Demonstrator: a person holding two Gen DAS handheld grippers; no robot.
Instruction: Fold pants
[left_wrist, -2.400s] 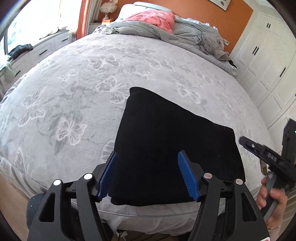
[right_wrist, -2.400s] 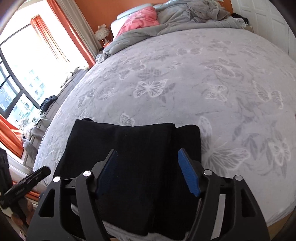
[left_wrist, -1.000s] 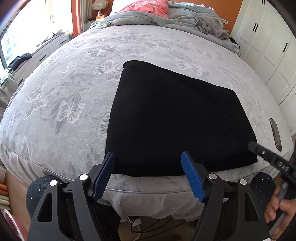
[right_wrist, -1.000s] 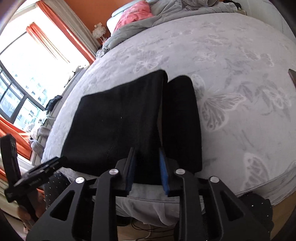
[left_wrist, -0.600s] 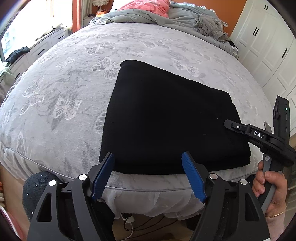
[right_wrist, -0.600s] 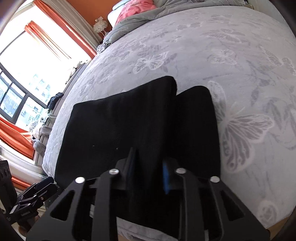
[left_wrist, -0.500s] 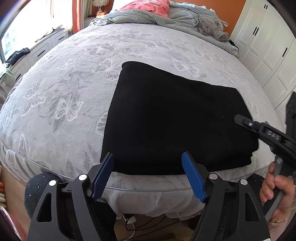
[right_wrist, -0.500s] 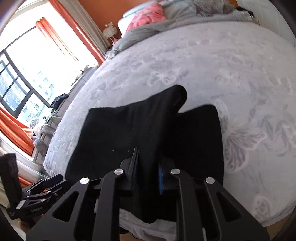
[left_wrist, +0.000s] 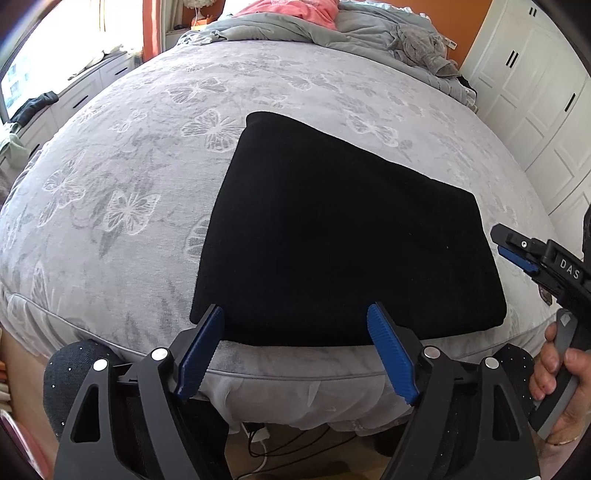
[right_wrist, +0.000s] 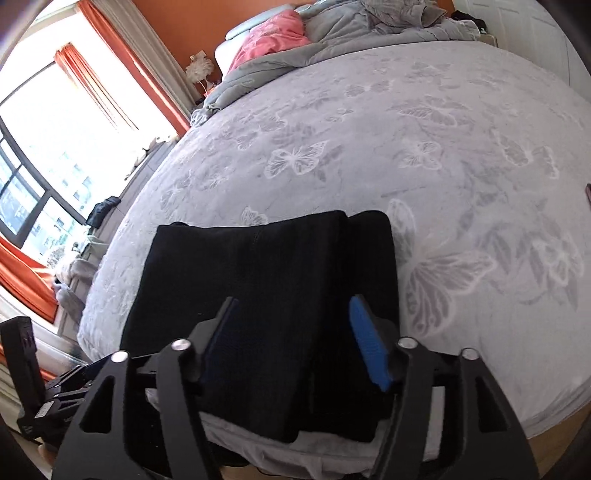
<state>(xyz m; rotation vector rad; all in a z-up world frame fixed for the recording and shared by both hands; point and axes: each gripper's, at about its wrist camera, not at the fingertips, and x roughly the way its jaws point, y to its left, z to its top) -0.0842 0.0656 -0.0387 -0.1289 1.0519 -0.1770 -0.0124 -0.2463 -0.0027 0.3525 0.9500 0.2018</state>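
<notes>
Hovering just off the foot of the bed, the left tongs (left_wrist: 295, 347) are held apart with nothing between the ribbed blue pads (left_wrist: 391, 354), the near edge of the pants lying just beyond their tips. The right tongs (right_wrist: 291, 343) are likewise spread, with the near right corner of the folded cloth seen between and beneath the fingers; no grip on it can be made out.

The pants (left_wrist: 343, 240) are laid as a black, roughly rectangular stack on the near part of the bed (left_wrist: 122, 155), close to its front edge. In the right wrist view an upper layer (right_wrist: 243, 288) is seen lying over a lower one (right_wrist: 373, 258), which sticks out as a strip on the right, so the fold is judged uneven rather than finished. The cloth looks matte, thick and soft, perhaps knitted; it is expected to be light, limp and prone to sagging or sliding layer over layer when lifted. A hold is best taken at the corners of the edge, with all layers pinched together.

The bedspread is pale grey, plush-looking, and patterned with butterflies. Farther off, a crumpled grey duvet (left_wrist: 314, 33) and a pink pillow (right_wrist: 273, 33) are heaped at the head, before an orange wall.
</notes>
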